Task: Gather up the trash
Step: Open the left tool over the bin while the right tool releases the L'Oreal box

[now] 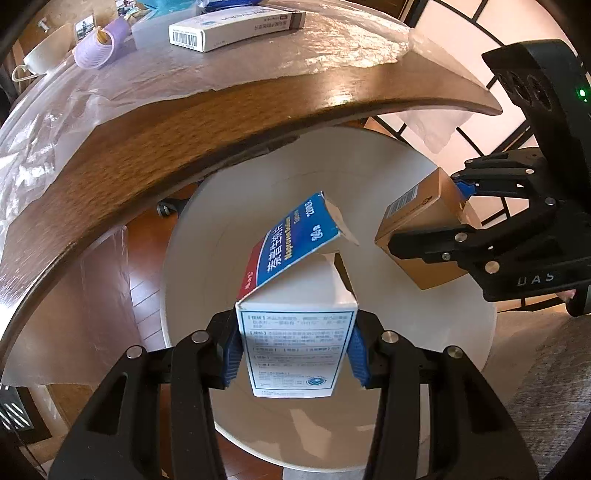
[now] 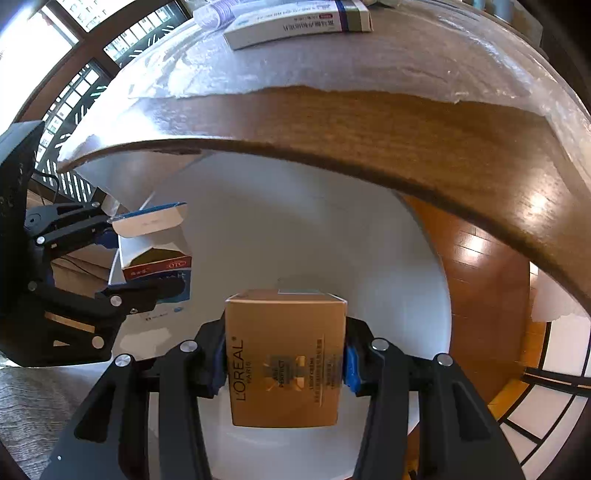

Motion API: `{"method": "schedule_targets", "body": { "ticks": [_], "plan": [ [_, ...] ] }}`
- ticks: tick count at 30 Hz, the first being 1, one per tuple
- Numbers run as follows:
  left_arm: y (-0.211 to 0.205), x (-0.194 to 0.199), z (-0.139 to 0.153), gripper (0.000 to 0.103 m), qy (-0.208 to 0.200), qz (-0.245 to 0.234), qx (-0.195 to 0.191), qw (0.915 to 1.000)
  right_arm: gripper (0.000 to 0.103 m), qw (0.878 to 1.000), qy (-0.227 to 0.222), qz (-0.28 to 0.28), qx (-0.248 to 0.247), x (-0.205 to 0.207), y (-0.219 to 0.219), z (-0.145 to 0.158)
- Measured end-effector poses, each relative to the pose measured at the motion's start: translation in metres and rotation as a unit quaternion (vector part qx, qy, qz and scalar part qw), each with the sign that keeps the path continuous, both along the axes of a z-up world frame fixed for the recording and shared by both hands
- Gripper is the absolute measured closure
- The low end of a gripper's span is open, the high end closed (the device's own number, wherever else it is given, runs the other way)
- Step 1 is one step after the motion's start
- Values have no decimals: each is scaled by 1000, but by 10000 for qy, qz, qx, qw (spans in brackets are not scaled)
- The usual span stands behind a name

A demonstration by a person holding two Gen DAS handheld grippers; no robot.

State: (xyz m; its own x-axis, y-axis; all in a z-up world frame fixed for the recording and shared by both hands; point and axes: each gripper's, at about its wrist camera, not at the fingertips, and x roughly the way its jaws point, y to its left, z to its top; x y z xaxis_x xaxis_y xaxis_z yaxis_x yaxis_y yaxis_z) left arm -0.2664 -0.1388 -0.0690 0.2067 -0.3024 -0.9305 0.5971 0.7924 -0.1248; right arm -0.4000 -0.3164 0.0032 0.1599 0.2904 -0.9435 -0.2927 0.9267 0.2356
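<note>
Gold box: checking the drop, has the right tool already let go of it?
No, the right tool clamps the gold box between its blue pads.

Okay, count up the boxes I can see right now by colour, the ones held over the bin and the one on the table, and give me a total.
Blue and white boxes: 2, held, on table
Gold boxes: 1, held
Total: 3
</note>
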Motion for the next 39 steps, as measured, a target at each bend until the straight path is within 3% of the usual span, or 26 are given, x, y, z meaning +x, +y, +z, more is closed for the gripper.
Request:
{"method": "schedule_targets", "body": {
  "ticks": [36,37,38,39],
  "plan": [
    [-22,5,-23,55,28,-101,310,9995,56,9993,125,69,-332,-2,9,-26],
    [-20,5,-22,55,13,-116,267,9996,55,9994,106,78,-316,-2,8,-25],
    [-18,6,-21,46,-3,-123,263,9996,54,9994,67,68,-324,-2,8,-23],
    [-17,7,-20,40,-50,-95,319,9994,44,9993,18,46,-362,-4,8,-20]
  ]
}}
